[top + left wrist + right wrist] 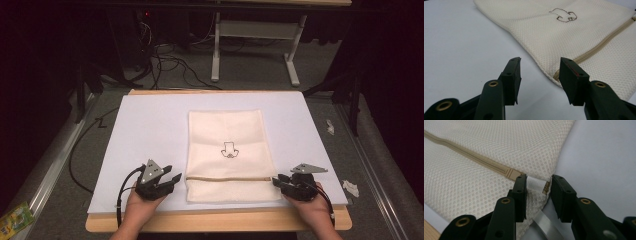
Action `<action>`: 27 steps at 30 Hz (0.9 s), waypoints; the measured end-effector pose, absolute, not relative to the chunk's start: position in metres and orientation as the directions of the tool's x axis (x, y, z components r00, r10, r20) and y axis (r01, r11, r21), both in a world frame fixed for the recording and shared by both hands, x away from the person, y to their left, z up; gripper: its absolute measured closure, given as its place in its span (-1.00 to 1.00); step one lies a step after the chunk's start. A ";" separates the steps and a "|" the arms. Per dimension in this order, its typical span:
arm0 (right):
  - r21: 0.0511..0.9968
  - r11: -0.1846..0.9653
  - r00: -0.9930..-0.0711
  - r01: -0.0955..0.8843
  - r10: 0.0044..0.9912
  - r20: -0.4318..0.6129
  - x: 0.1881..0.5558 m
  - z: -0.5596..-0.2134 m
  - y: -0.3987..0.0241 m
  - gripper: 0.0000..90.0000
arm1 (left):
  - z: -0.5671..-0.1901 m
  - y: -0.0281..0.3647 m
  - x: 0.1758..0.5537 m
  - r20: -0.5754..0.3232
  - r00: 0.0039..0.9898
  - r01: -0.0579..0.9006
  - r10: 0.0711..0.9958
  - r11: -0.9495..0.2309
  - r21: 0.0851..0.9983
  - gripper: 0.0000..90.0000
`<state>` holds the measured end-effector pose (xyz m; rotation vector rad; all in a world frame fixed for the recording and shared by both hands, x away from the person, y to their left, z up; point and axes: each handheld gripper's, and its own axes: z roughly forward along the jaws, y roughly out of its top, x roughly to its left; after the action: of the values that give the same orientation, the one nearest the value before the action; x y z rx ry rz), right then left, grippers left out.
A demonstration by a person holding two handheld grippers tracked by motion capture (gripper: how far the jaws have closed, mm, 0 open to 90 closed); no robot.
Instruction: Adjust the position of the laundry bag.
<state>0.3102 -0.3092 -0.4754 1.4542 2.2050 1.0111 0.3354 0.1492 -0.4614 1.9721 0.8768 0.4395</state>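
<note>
A cream mesh bag [227, 150] with a small embroidered outline lies flat on the white sheet [150, 130]. Its tan zipper [227, 177] runs across near the front edge. My left gripper [175, 173] is open beside the bag's left edge, its jaws [540, 61] apart just short of the zipper's left end [599, 46]. At the zipper's right end my right gripper [276, 181] is open. Its jaws [539, 178] straddle a white tab [535, 183] and a brass zipper pull [546, 187] on the bag [486, 150] without clamping them.
The sheet covers a wooden table whose front edge [215, 220] is bare. A white label strip [544, 223] pokes out under the bag's corner. On the floor beyond are cables [170, 65], a white table frame [255, 30] and paper scraps [350, 187].
</note>
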 end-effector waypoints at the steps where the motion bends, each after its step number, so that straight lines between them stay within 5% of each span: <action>1: 0.699 0.245 -0.439 0.672 0.892 0.109 0.310 -0.475 -0.309 0.55 | -0.462 0.150 0.336 -0.039 0.682 0.408 0.730 -0.336 0.849 0.16; 11: 0.692 0.297 -0.473 0.658 0.878 0.072 0.312 -0.472 -0.304 0.88 | -0.459 0.144 0.337 -0.107 0.660 0.475 0.743 -0.302 0.827 0.04; 27: 0.750 0.246 -0.454 0.614 0.888 0.080 0.312 -0.461 -0.308 0.88 | -0.449 0.082 0.333 -0.154 0.708 0.485 0.689 -0.316 0.816 0.15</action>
<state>0.3125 -0.3078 -0.4606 1.3789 2.1642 1.0460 0.3327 0.0816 -0.4486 1.9806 0.9000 0.2758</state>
